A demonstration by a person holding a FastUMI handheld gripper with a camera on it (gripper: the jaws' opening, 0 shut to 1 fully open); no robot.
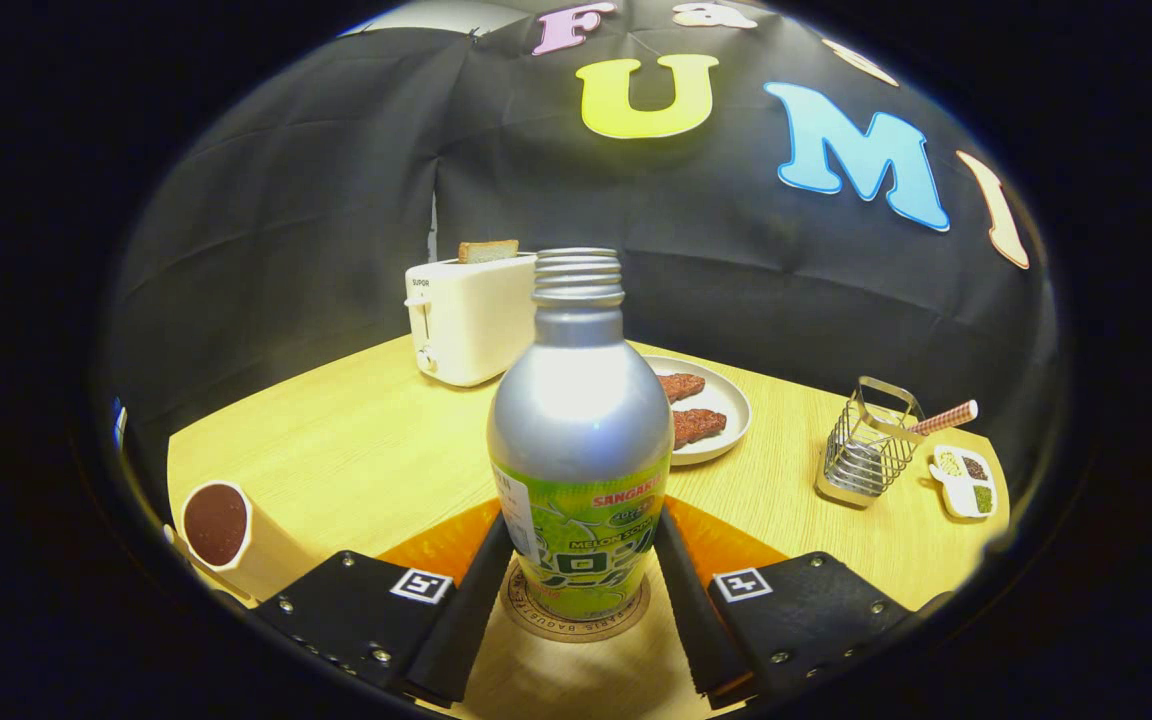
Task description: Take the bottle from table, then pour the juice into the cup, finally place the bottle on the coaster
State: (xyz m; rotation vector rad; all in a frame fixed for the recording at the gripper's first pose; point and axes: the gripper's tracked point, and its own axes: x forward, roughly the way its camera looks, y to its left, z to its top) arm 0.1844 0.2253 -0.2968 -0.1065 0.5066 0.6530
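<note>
A silver bottle (581, 420) with a green label and no cap stands upright on a round brown coaster (536, 615). My gripper (584, 528) is around the bottle's lower body, and both fingers (484, 580) press against the label's sides. A white cup (221, 530) holding dark juice sits off to the left of the fingers, tilted in this view. The coaster lies on an orange mat (436, 545) on the wooden table (356, 450).
Beyond the bottle stand a white toaster (466, 320) with a slice of bread and a plate (726, 400) with two brown pieces. To the right are a wire holder (866, 450) with a striped straw and a small divided dish (964, 480).
</note>
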